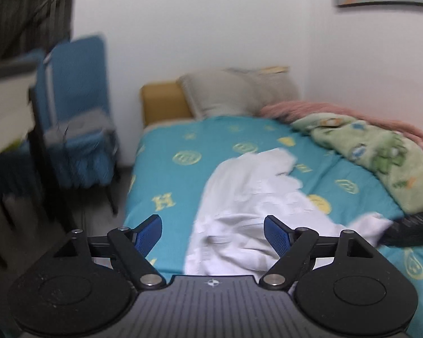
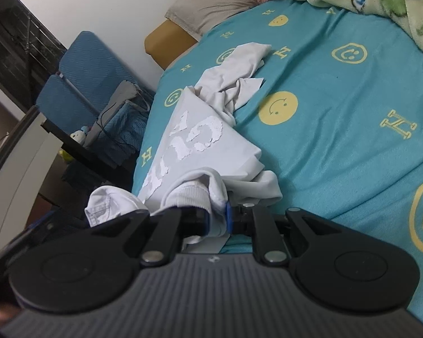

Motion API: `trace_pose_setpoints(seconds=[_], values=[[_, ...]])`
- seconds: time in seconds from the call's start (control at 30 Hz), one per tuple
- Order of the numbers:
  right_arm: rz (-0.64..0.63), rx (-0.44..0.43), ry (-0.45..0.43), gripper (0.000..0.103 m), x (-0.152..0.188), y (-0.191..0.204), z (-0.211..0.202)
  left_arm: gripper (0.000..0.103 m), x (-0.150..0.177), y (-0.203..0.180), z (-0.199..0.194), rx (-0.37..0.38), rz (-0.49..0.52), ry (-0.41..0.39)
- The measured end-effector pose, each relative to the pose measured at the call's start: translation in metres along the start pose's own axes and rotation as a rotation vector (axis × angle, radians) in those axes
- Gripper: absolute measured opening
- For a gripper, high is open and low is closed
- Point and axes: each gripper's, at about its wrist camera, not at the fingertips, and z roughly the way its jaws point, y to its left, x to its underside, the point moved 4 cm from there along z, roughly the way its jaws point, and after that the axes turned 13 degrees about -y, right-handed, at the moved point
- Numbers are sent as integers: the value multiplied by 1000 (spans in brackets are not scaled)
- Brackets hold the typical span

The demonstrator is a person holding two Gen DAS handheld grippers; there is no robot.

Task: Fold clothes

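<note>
A crumpled white top (image 1: 248, 197) with raised white lettering (image 2: 200, 138) lies on the teal bedsheet (image 1: 183, 174), near the bed's left edge. In the left wrist view my left gripper (image 1: 213, 233) is open above the garment's near end; its blue pads (image 1: 148, 232) stand wide apart and touch nothing. My right gripper (image 2: 217, 218) is shut on a ribbed edge of the white top (image 2: 189, 194), with cloth bunched between its pads. In the left wrist view a dark shape (image 1: 409, 231) at the right edge holds a lifted white corner.
A green patterned blanket (image 1: 366, 155) and a pink one (image 1: 324, 109) are heaped along the wall side of the bed. A beige pillow (image 1: 228, 93) rests at the head. A blue chair (image 1: 76, 107) draped with clothes and a desk (image 2: 22, 152) stand left of the bed.
</note>
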Motion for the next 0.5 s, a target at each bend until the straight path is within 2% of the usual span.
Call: trace_pose_setpoints(seconds=[0.1,0.23,0.27,0.3,0.33,0.4,0.5], values=[[9,-9,-8,15,-1,0,-3,75,12,-30,5,34,82,22],[10,-15,-23,15,-2,2,-7,55,36,-55,34,38,161,85],[9,-17,-26,15,-2,2,-8,53,43,-57,43,24,174,94],[9,-20,-29,15,-2,3,-9,45,48,-56,50,2,177,103],[5,-21,-32,15,-2,3,-10,28,51,-55,56,-19,167,110],[-14,-10,-41,15,-2,4,-10,2,56,-46,62,-42,119,119],[-38,16,-51,15,-2,3,-8,1,43,-33,45,-42,36,80]])
